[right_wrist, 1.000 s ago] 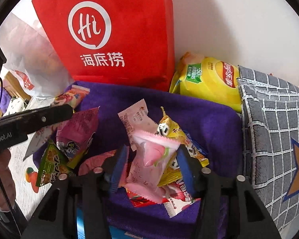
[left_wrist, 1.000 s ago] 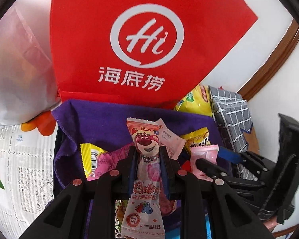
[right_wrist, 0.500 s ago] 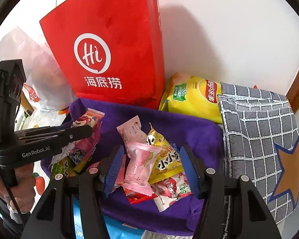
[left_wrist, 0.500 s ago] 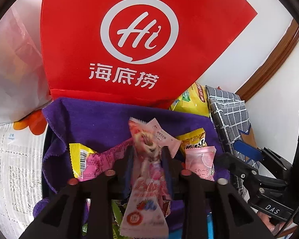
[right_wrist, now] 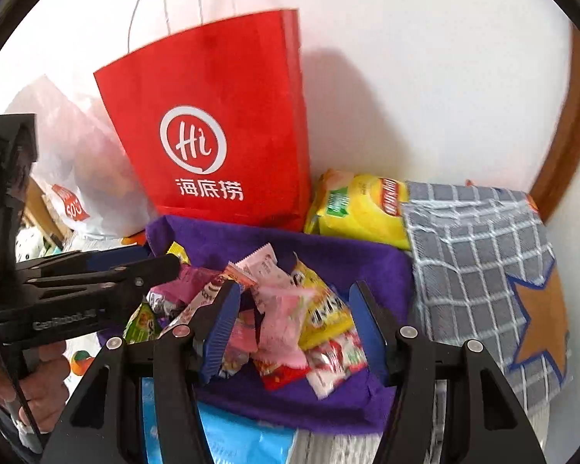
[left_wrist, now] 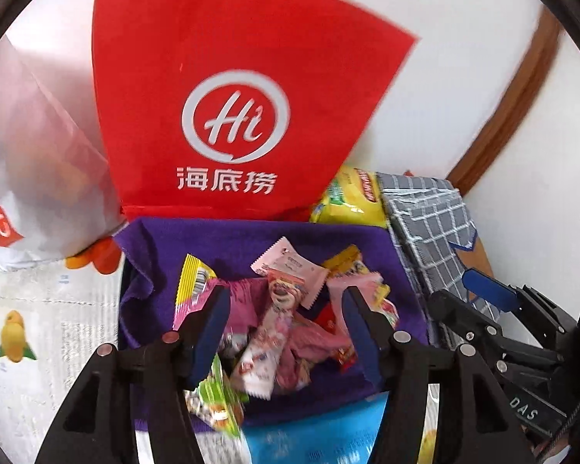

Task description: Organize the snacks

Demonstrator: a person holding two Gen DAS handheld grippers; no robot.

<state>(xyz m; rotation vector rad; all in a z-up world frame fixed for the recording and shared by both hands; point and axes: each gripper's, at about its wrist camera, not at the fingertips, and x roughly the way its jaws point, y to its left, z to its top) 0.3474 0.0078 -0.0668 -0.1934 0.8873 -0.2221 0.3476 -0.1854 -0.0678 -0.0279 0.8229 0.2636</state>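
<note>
The left gripper [left_wrist: 284,321] jaws are opening above the bear-print packet [left_wrist: 268,332], holding nothing; the right gripper [right_wrist: 292,324] is hovering half-open, empty. Snacks are piling on the purple cloth [right_wrist: 352,259]; the yellow chip bag [right_wrist: 361,205] behind is looking unsorted.

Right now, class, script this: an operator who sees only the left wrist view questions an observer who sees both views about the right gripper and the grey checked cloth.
Operator: Is the right gripper holding a snack?
Observer: No. The right gripper has its jaws open. A pink packet lies loose between them on the pile, untouched.
Operator: I only see an edge of the grey checked cloth. Is there anything on it?
Observer: Yes. The grey checked cloth has a brown star with blue edging on it.
</note>
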